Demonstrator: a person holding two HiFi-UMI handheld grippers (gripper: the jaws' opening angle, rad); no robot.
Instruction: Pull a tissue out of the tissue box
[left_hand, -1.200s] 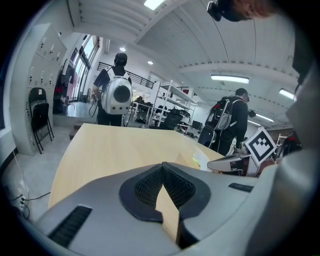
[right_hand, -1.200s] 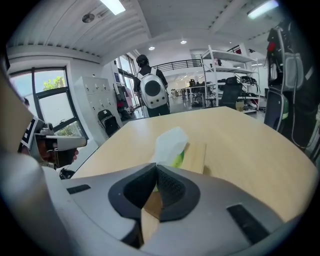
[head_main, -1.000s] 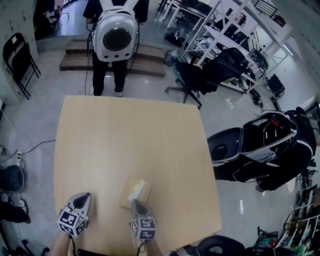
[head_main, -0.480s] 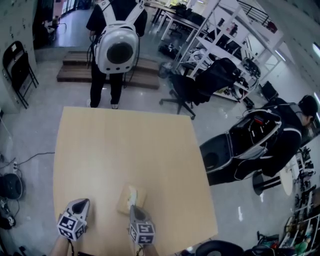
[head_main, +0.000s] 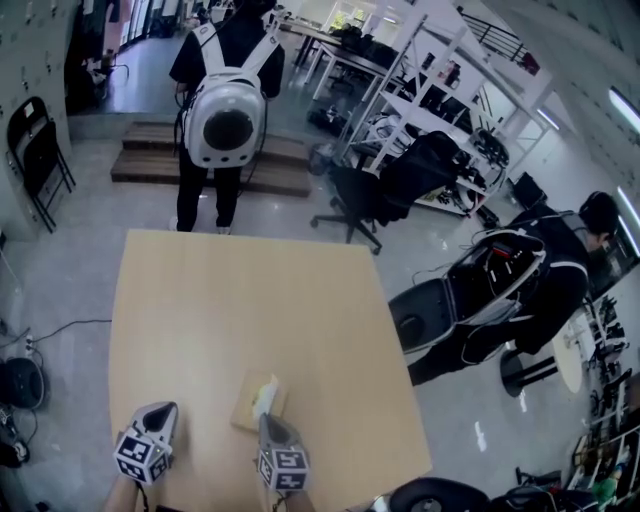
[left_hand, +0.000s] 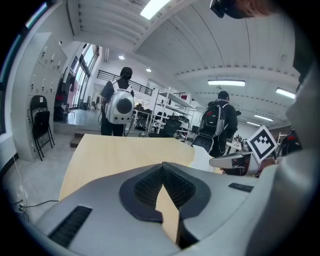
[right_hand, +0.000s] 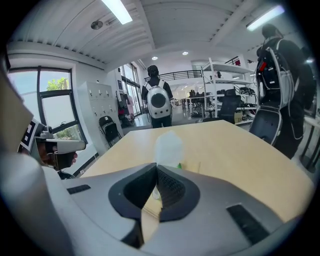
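Table (head_main: 210, 310): tissue (right_hand: 169, 146) between right gripper (right_hand: 156, 167) fingers (right_hand: 175, 192)

The table (head_main: 250, 300) is pale honey-coloured wood, and the tissue box (head_main: 246, 410) on it is cardboard tan, with a white tissue (head_main: 266, 393) and a spot of green at its slot. The left tongs (head_main: 166, 408) and right tongs (head_main: 268, 417) are both light grey with black ribbed pads (left_hand: 145, 185), and each carries a white cube (head_main: 140, 455) printed with black square markers. Beyond, the floor (head_main: 80, 290) is glossy grey, and a person (head_main: 190, 60) in black wears a white backpack (head_main: 228, 120) with a dark round window.
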